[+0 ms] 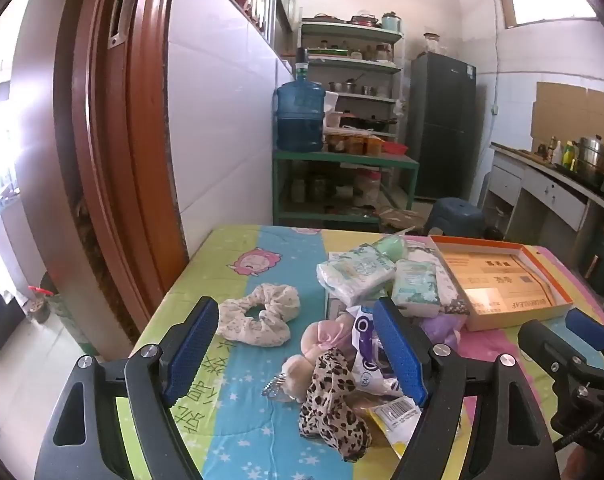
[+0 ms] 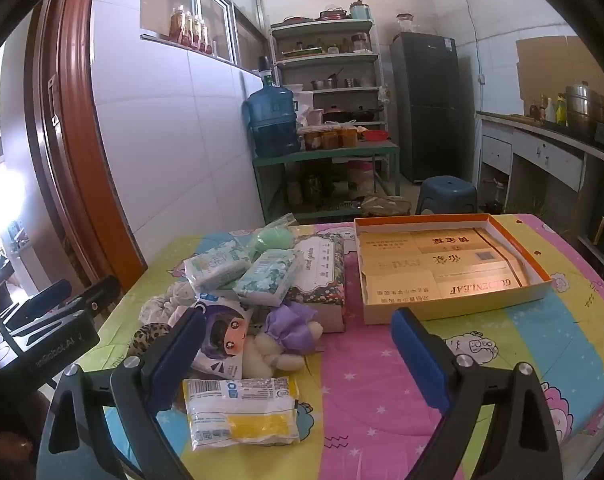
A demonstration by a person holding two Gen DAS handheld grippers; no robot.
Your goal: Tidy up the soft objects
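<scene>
Both grippers [image 1: 298, 344] [image 2: 298, 354] gape empty; yellow packet [image 2: 240, 412] lies flat, long axis across the table

The floral box [image 2: 322, 276] lies partly hidden, perhaps under tissue packs [image 2: 268, 276].

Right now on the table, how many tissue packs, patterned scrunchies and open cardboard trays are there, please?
Tissue packs: 2
Patterned scrunchies: 2, cream floral and leopard
Open cardboard tray: 1
Total: 5

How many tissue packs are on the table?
2. One tissue pack lies left, the other tissue pack right beside it, both next to the flowery box. More may be hidden underneath.
</scene>
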